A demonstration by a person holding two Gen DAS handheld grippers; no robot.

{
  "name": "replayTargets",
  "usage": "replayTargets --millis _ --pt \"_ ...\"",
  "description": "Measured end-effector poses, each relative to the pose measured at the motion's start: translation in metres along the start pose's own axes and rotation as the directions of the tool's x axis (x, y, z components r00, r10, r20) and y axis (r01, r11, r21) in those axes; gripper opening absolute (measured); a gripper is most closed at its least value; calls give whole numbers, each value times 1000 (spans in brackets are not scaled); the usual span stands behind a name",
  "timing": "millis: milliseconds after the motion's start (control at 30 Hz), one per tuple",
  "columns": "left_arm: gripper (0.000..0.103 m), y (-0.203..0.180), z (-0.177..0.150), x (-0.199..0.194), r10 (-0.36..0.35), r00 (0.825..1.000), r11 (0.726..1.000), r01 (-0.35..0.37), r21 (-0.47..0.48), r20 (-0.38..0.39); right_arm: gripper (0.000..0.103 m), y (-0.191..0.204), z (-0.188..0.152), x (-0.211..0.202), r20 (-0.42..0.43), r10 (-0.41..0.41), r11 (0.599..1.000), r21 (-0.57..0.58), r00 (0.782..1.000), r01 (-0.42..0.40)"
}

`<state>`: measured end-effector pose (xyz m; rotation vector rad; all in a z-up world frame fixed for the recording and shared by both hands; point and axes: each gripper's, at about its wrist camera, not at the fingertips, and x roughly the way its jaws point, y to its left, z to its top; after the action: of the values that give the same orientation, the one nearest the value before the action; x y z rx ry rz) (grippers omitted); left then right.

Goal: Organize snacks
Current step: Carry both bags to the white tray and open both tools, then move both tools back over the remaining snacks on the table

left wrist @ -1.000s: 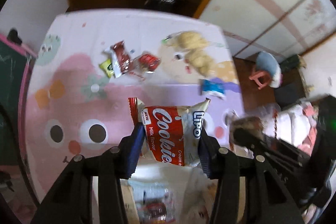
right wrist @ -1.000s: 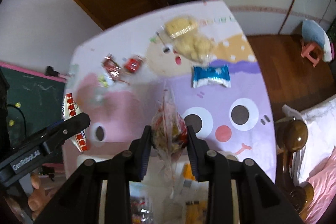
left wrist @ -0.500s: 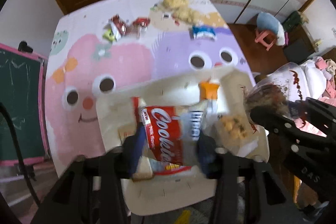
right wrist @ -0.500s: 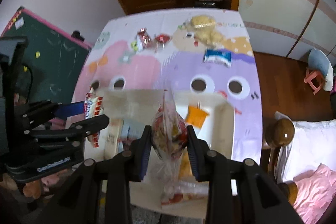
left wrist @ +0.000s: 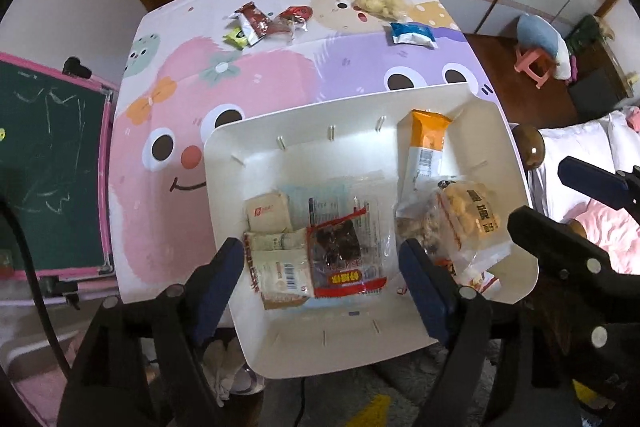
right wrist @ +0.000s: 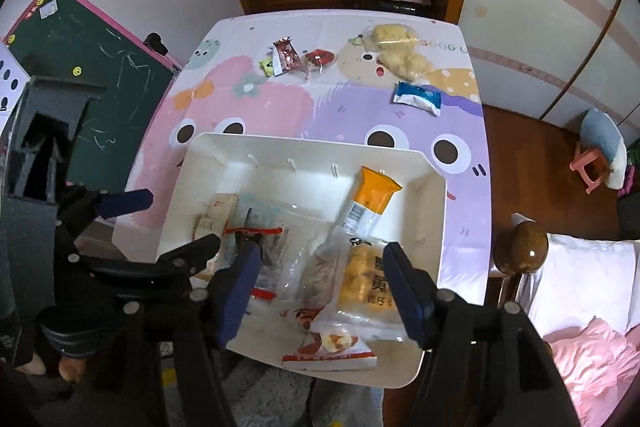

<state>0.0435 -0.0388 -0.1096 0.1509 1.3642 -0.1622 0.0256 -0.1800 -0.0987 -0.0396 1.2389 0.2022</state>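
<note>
Both jaws wide, empty, over white tray (left wrist: 224, 163); orange-topped packet (left wrist: 424, 155) lengthwise toward table's far edge.

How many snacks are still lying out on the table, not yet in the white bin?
5, all at the far end: a blue packet, a clear bag of pale puffs, and a cluster of a dark red wrapper, a red packet and a small yellow one; others could be hidden.
</note>
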Motion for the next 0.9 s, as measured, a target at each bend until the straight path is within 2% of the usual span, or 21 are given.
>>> replayTargets --millis 267,600,900 --pt "79 3 -7 -7 13 1000 1000 -13 -27 2 64 2 -9 -10 20 12 1000 2 1000 -12" --pt "79 -5 -6 -24 38 998 999 -37 -21 50 64 -5 -9 -17 31 21 1000 14 999 -21" --pt "79 -8 -2 -44 71 991 997 -65 -52 111 64 -22 -7 -24 52 40 999 26 998 -41"
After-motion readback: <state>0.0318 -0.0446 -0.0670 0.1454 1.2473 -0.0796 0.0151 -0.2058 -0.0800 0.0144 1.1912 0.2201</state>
